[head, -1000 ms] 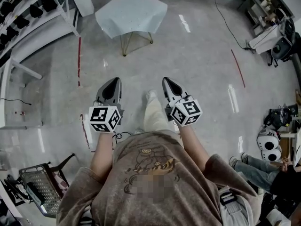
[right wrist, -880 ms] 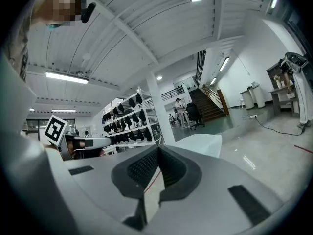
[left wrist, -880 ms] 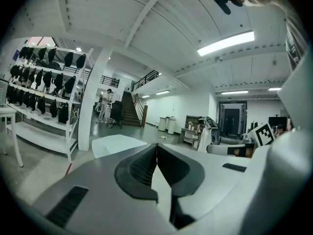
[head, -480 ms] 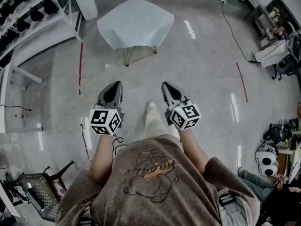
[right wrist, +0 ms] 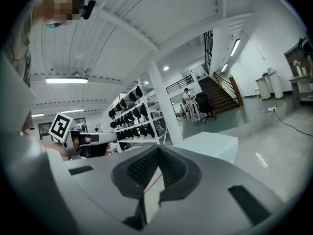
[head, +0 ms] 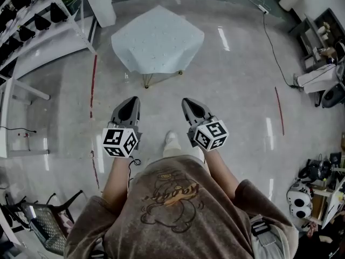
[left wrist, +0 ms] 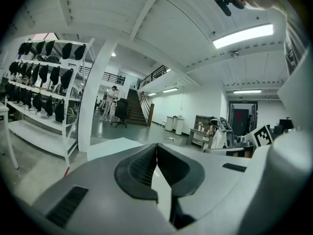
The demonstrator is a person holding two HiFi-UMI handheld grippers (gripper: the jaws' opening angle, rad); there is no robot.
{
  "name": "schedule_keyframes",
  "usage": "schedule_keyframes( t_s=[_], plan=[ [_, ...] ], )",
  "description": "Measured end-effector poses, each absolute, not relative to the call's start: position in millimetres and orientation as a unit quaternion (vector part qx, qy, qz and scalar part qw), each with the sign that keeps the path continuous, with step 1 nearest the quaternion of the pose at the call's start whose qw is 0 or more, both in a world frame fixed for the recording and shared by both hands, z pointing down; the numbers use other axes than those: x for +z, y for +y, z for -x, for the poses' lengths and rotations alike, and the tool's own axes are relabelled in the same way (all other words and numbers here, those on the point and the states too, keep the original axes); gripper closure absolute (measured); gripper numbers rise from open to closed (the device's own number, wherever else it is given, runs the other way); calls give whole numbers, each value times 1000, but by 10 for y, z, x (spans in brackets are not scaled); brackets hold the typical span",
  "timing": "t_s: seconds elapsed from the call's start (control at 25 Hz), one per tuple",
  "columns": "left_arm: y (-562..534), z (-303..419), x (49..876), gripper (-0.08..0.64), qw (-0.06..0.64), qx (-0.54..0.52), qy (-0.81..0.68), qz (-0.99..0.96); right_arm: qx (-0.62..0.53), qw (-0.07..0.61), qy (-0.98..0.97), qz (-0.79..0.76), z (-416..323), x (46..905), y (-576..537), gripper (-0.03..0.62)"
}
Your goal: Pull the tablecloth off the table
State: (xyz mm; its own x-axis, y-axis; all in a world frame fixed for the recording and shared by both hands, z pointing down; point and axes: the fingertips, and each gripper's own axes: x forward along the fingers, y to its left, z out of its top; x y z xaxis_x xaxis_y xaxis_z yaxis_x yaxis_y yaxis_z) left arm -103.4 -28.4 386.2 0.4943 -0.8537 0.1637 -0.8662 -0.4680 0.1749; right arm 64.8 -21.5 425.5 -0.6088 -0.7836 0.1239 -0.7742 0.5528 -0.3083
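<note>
Both pairs of jaws are pressed together tip to tip with nothing between them. The left gripper (head: 128, 103) and the right gripper (head: 190, 103) are held side by side in front of the person and point toward the table. The tablecloth (head: 157, 38), pale and speckled, lies draped over the small table (head: 146, 81), of which only thin legs show under the near edge. It stands on the glossy floor (head: 232, 96) ahead of the grippers, well apart from both.

One shoe (head: 171, 140) shows between the grippers. A red line (head: 92, 77) runs along the floor left of the table and another (head: 278, 109) lies off to the right. A white shelf rack (head: 38, 15) with dark items stands at the far left, beside a white column (head: 101, 1). A cable (head: 275, 42) trails across the floor at the right. A wire basket (head: 48, 226) sits at the lower left.
</note>
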Motion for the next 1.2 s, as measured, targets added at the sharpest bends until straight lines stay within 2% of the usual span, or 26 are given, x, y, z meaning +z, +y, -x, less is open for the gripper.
schedule_keyframes(
  t_s=[0.4, 1.2],
  plan=[
    [-925, 867, 3795, 540, 124, 9, -536, -835, -168, 11, 894, 415, -820, 4221, -925, 586],
    [-1663, 1016, 3781, 540, 118, 20, -520, -846, -178, 31, 886, 428, -556, 4212, -1619, 586]
  ],
)
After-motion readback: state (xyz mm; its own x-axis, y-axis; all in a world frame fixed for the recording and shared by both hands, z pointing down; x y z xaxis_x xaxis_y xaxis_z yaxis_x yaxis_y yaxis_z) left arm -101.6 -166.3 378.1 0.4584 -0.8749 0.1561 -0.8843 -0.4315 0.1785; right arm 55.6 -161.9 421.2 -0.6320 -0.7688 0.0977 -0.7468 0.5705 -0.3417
